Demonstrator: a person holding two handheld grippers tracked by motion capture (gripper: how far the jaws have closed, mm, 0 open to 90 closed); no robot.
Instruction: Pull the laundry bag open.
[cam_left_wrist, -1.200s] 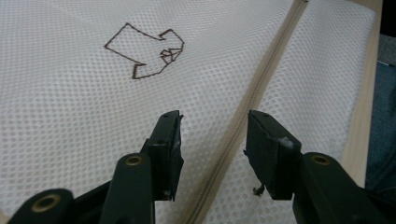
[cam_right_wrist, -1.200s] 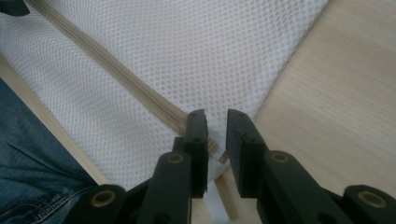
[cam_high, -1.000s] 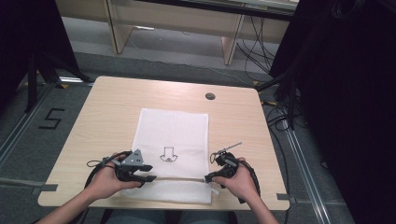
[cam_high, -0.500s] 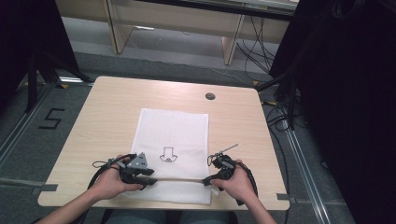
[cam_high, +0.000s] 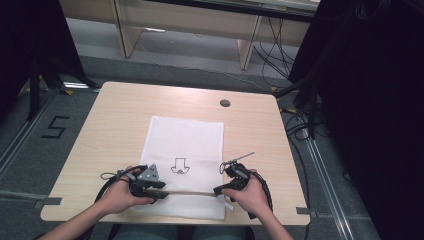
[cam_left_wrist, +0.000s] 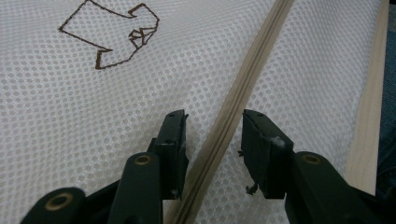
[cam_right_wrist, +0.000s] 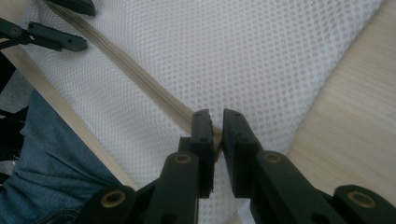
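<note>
A black numeral "5" is showing on the grey floor, lying at about nine o'clock from the bench. A brown outlined arrow sign is sitting on the white mesh bag, pointing toward six o'clock in the high view. No other lettering is reading clearly.

Two forearms come in from the bottom of the high view, one on each side. The left hand holds the left tool, which lies low and points to the right. Its two black jaws stand apart, and they have just been closing a little. The right hand holds the right tool, which points to the left. Its jaws have just been closing too, and now they sit almost together, with only a thin gap between them.
</note>
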